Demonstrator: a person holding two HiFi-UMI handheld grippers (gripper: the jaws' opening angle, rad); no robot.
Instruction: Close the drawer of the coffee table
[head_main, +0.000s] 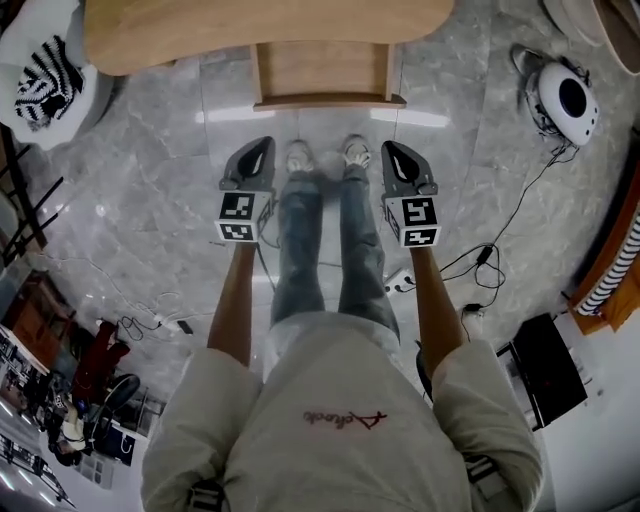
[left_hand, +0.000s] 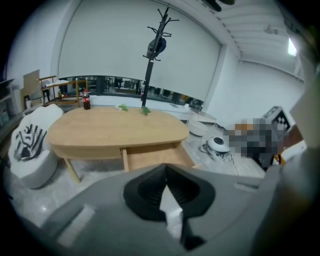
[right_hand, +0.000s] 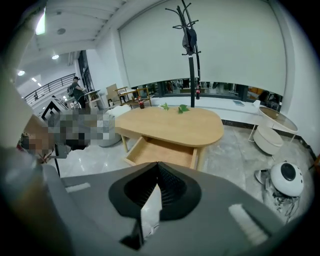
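The drawer (head_main: 322, 70) stands pulled out from under the coffee table (head_main: 180, 35), at the top centre of the head view, just ahead of our shoes (head_main: 300, 156). We hold the left gripper (head_main: 262, 145) and right gripper (head_main: 392, 148) at mid-frame over the grey floor (head_main: 150, 200), apart from the drawer front. On both, the 2 jaws meet at the tips, nothing between them.

open pale wooden drawer (head_main: 322, 70) juts from oval wooden counter (head_main: 200, 35); bare grey marble floor (head_main: 150, 210) runs from its front to left tool (head_main: 262, 145) and right tool (head_main: 392, 148). white round robot vacuum (head_main: 565, 100) sits well right.
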